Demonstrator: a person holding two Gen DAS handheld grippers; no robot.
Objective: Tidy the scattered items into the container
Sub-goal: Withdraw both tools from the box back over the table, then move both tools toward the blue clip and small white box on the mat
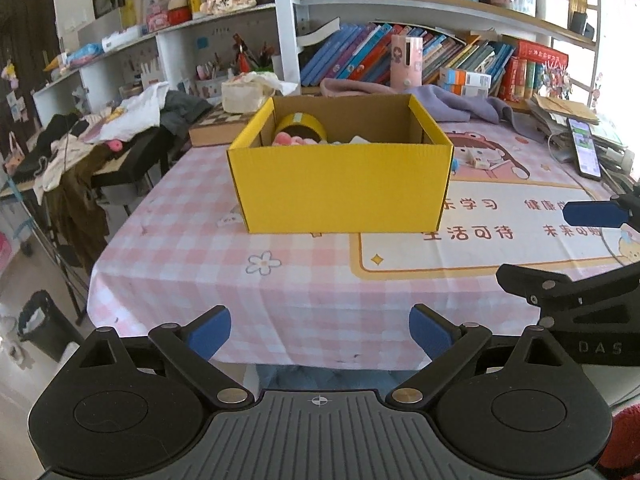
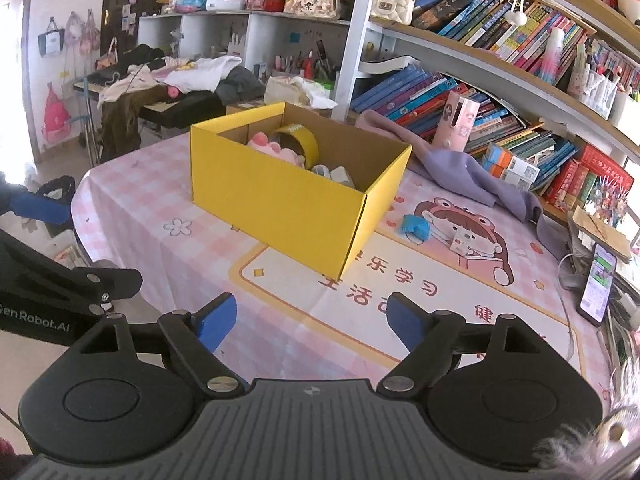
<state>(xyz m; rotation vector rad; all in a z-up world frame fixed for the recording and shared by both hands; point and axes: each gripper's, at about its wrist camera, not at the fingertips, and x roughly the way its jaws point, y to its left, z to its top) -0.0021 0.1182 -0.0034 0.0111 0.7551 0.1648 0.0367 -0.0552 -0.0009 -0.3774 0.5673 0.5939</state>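
A yellow cardboard box stands open-topped on the pink checked tablecloth. Inside it lie a yellow tape roll, a pink plush toy and some pale items. On the cloth to the right of the box sit a small blue object and a small white card-like item. My left gripper hovers open over the table's near edge, nothing between its blue pads. My right gripper is open and empty too, short of the box's near corner.
A phone lies at the table's right side with a cable. A purple cloth is draped behind the box. Bookshelves back the table. Clothes are piled on a keyboard stand to the left. A bin stands on the floor.
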